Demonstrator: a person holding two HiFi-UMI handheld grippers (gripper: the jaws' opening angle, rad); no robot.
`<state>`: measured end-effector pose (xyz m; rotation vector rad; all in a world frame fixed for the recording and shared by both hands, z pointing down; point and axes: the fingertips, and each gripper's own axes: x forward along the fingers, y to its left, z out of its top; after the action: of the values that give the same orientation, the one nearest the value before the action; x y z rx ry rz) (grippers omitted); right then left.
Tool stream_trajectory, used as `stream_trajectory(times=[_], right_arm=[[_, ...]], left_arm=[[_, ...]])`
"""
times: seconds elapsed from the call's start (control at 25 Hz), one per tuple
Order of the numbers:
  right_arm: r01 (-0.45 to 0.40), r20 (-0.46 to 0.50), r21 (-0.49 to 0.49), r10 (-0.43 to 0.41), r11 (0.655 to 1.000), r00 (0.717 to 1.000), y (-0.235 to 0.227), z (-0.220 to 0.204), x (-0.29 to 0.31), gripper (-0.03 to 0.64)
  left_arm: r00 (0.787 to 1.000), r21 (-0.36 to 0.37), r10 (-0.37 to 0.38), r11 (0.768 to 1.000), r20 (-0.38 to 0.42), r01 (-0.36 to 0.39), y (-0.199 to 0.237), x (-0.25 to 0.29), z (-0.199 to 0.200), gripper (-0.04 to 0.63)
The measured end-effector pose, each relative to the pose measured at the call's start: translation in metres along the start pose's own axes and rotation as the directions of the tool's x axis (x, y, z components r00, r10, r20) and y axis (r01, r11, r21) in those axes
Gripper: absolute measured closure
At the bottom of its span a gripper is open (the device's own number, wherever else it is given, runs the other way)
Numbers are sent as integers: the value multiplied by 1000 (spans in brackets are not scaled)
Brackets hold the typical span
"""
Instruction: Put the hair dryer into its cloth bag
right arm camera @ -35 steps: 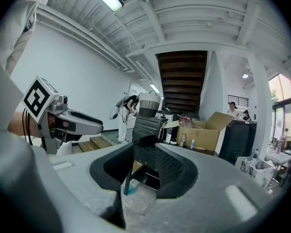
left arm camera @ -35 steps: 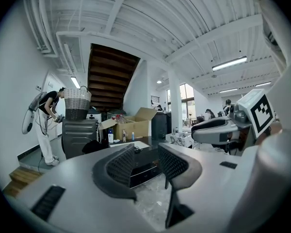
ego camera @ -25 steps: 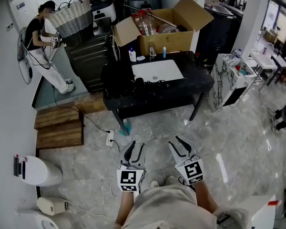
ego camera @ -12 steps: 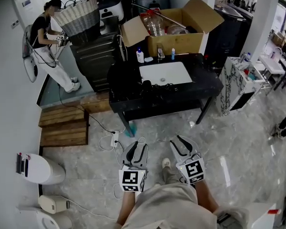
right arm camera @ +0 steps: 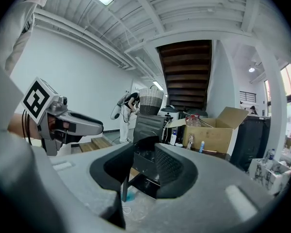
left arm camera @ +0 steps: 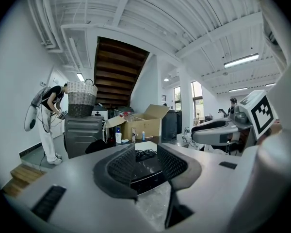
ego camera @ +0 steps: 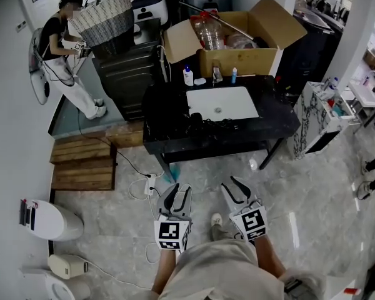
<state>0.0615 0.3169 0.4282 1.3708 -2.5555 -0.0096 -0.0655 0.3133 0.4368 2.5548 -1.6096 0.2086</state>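
A black table with a white inset basin stands ahead of me. On it the black hair dryer lies by its coiled cord, with the dark cloth bag heaped at the table's left end. My left gripper and right gripper hover side by side over the marble floor, short of the table, both open with nothing between the jaws. In the left gripper view the cord shows past the open left gripper. The right gripper points at the table's near left corner.
A cardboard box and small bottles sit at the table's back. A person stands far left by a wicker basket on a dark cabinet. Wooden pallets, a power strip and a marble-patterned stand surround the table.
The table and everything on it have come nearer and lower in the head view as I walk toward them. Both grippers keep their places in front of me.
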Motion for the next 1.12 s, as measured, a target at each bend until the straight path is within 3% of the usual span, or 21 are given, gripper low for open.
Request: stream_trajectory(times=[1.12], right_arm=[[-75, 13, 25, 75, 997, 997, -144, -1, 100, 492]], left_arm=[[997, 33, 76, 997, -24, -75, 9, 161, 37, 457]])
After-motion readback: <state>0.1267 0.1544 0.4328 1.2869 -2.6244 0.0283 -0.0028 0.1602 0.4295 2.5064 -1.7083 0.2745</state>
